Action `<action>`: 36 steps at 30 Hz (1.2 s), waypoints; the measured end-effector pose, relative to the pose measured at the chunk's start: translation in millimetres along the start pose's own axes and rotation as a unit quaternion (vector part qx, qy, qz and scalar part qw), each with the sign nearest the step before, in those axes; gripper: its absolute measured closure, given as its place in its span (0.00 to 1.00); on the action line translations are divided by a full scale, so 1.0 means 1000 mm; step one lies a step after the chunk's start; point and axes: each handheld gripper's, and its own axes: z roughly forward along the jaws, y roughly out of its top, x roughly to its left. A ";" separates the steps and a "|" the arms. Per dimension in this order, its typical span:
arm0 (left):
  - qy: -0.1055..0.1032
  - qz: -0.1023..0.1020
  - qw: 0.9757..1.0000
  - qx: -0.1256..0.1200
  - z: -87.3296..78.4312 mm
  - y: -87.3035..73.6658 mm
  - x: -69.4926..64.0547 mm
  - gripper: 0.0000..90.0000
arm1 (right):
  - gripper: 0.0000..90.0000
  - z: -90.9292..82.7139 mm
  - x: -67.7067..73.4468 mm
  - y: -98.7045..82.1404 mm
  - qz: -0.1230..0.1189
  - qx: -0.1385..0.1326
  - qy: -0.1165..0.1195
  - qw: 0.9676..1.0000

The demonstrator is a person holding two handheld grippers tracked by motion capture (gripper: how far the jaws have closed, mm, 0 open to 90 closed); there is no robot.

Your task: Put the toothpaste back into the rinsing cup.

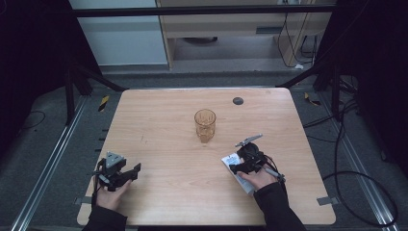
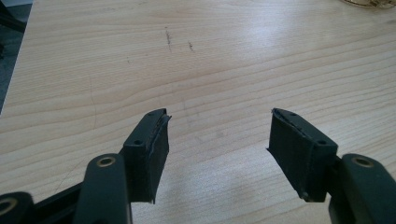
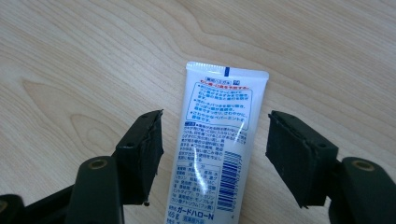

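High view: the pale wooden tabletop carries an amber, patterned drinking glass standing upright near its middle. Well behind the glass, near the far edge, sits a small dark round disc. On the near right side lies a white plastic tube with blue print, flat on the wood. The right gripper hangs directly over the tube, held in a hand in a dark sleeve that reaches in from the bottom edge. The left gripper rests low at the near left corner, well apart from both tube and glass, with its grey three-cornered plate facing up.

Right gripper view: the white tube lies lengthwise between the two black jaws, its flat crimped end pointing away from the camera and its printed back, with a barcode and small text, facing up. The jaws stand apart, one on each side of the tube. A clear strip of wood shows between each pad and the tube, so neither pad touches it.

Left gripper view: the jaws of the left gripper stand wide apart over bare wood marked by a few faint scratches, with nothing between them. The base of the glass just shows at the top right corner.
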 end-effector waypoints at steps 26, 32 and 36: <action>0.001 0.000 1.000 -0.001 0.000 0.000 0.001 0.41 | 0.41 0.027 0.001 -0.007 -0.002 0.030 -0.012 0.999; 0.001 -0.001 1.000 -0.001 0.000 0.000 0.001 0.41 | 0.41 0.028 0.002 -0.007 -0.002 0.034 -0.014 0.999; 0.001 0.000 1.000 -0.001 0.000 0.000 0.000 0.41 | 0.41 0.030 0.003 -0.008 -0.006 0.035 -0.020 0.999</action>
